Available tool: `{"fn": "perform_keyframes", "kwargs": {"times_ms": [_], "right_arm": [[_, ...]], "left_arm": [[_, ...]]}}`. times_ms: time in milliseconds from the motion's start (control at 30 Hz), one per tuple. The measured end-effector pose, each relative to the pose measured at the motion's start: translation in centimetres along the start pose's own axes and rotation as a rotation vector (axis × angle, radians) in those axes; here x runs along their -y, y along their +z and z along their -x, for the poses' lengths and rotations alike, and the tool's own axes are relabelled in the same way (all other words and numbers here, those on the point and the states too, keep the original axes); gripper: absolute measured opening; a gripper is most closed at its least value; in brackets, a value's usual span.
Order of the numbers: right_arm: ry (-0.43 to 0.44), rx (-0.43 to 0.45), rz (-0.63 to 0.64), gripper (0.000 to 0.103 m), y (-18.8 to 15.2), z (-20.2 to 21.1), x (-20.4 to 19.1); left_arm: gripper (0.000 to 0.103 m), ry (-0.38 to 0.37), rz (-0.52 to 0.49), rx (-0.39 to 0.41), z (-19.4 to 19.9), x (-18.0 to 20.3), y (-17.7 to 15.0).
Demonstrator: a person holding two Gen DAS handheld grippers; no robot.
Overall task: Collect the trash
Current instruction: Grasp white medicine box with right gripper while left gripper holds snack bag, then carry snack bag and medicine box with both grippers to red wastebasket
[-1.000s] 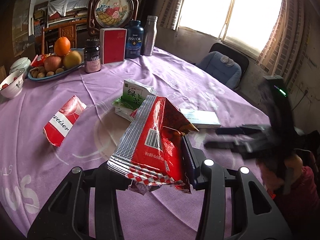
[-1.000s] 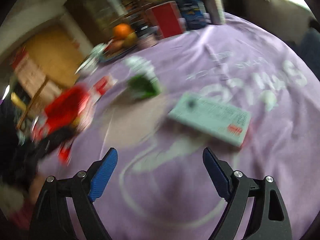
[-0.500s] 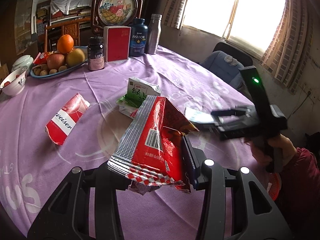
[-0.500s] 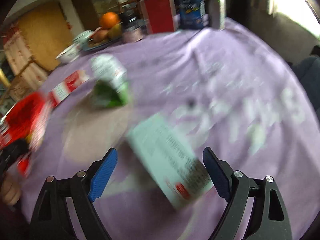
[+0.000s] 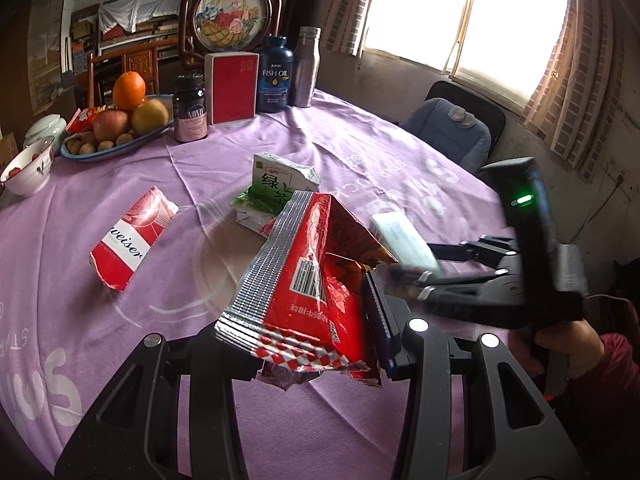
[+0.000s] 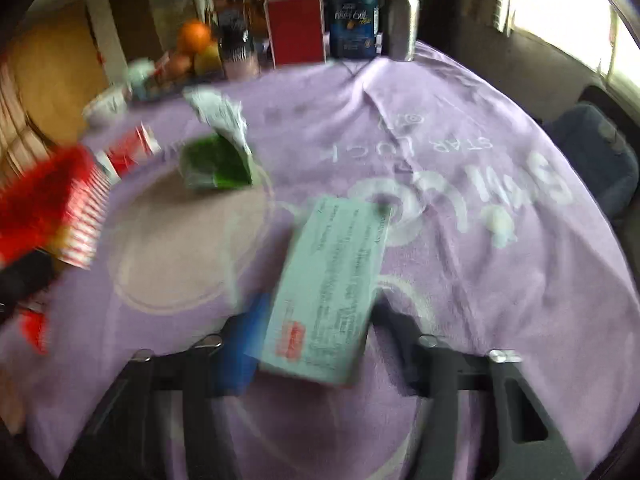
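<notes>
My left gripper (image 5: pixel 300 320) is shut on a crumpled red and silver snack bag (image 5: pixel 316 264), held above the purple tablecloth (image 5: pixel 100 332). To its right, my right gripper (image 5: pixel 416 272) reaches a pale green flat box (image 5: pixel 400 232). In the blurred right wrist view the box (image 6: pixel 336 276) lies lengthwise between the fingers of the right gripper (image 6: pixel 316 320). The jaws are closing and both pads look pressed against the box's sides. A green tea carton (image 5: pixel 276 188) and a torn red and white carton (image 5: pixel 128 240) lie further in on the cloth.
At the far side stand a fruit plate (image 5: pixel 100 156), a white bowl (image 5: pixel 28 168), a dark jar (image 5: pixel 190 108), a red box (image 5: pixel 232 88), a fish oil bottle (image 5: pixel 274 76) and a steel flask (image 5: pixel 306 66). A blue padded chair (image 5: pixel 452 132) sits beyond the table's right edge.
My right gripper swung in over the pale green box and its jaws narrowed from wide apart to the box's sides. The left gripper and its snack bag stayed put.
</notes>
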State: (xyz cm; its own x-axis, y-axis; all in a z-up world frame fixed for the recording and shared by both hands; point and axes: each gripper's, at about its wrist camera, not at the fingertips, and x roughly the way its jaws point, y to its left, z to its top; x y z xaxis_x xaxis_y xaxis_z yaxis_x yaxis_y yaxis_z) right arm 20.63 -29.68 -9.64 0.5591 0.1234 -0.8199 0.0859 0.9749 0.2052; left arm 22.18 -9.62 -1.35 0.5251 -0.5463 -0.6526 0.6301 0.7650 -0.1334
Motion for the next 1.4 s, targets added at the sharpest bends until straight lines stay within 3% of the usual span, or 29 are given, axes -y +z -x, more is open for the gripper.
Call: {"fn": "perform_keyframes", "kwargs": {"times_ms": [400, 633, 833, 1100, 1167, 1233, 1400], "right_arm": [[0.115, 0.291, -0.195, 0.046, -9.1, 14.1, 5.1], [-0.008, 0.367, -0.335, 0.047, -15.8, 20.4, 10.9], [-0.144, 0.349, -0.455, 0.047, -22.4, 23.7, 16.6], [-0.25, 0.238, -0.611, 0.047, -30.4, 22.0, 23.8], [-0.271, 0.216, -0.631, 0.049, -31.5, 21.3, 25.0], [-0.297, 0.15, -0.65, 0.07, -32.7, 19.7, 26.5], [-0.323, 0.171, -0.698, 0.071, -35.2, 19.5, 28.3]], "left_arm": [[0.044, -0.091, -0.016, 0.032, 1.3, 2.0, -0.2], [0.044, -0.156, -0.076, 0.032, 1.3, 7.0, -0.1], [0.044, -0.243, -0.158, 0.01, 0.2, 14.0, -0.5], [0.044, -0.327, -0.264, -0.06, -2.6, 23.0, -2.0], [0.044, -0.344, -0.289, -0.08, -3.3, 25.1, -2.5], [0.044, -0.363, -0.313, -0.101, -4.1, 27.1, -2.9], [0.044, -0.406, -0.391, -0.161, -6.4, 32.5, -4.6]]}}
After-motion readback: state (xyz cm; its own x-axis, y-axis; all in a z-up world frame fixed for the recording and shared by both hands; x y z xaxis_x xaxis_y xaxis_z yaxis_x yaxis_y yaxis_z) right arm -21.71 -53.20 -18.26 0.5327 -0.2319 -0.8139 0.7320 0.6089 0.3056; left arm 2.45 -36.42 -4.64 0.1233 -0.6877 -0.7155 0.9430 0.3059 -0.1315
